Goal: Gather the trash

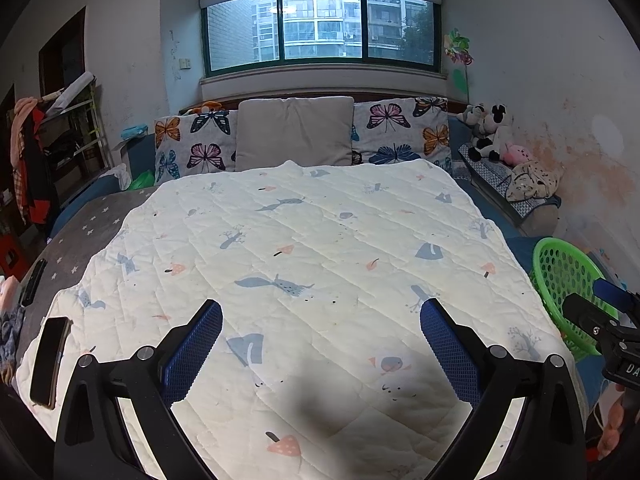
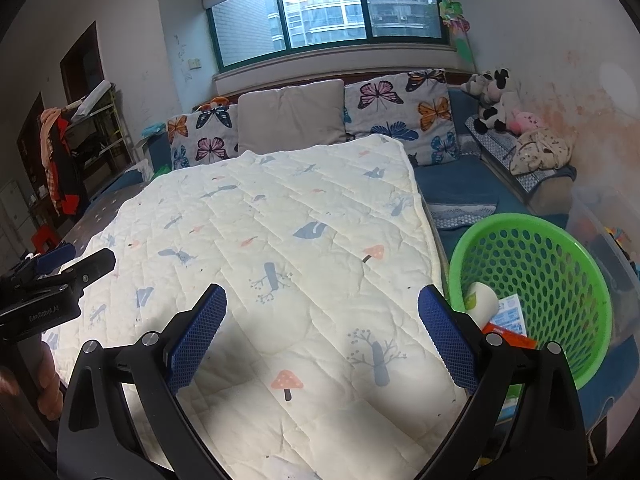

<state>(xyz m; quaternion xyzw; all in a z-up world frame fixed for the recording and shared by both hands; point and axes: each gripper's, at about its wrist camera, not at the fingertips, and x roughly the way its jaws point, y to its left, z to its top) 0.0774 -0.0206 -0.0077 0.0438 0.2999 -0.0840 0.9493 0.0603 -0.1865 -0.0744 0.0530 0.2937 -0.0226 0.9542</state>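
Left gripper [image 1: 320, 340]: fingers spread wide, nothing between them, held above the near end of the quilt [image 1: 304, 264].
Right gripper [image 2: 322, 336]: also spread, empty, over the quilt's near right part, just beside the basket [image 2: 580, 280].
Basket: green perforated plastic, sits on the blue bed surface off the quilt's right edge, tipped so its mouth faces the camera.
Trash collected: inside the basket the right wrist view shows a white rolled or crumpled piece [image 2: 482, 302], a light blue printed wrapper [image 2: 510, 314] and something orange-red [image 2: 510, 338] under it. Can't read what they are.
Trash left: none I can see on the quilt in either view; only printed patterns and small dark specks, too small to tell whether print or dirt.
Other items: a phone [image 1: 50, 364] lies at the quilt's near left edge, and a dark remote-like thing [image 1: 34, 282] on the grey starred cover beyond it. Judged not trash.
Unclear: pillows [image 1: 294, 132], soft toys [image 1: 488, 132] and the clear bin [image 2: 600, 232] right of the basket could hide scraps; not visible.
Progress: my read is late stage, likely done or nearly so. Quilt clear, both tools free, trash already in the basket.
Remaining: a sweep of the bed's edges for missed bits, if any.
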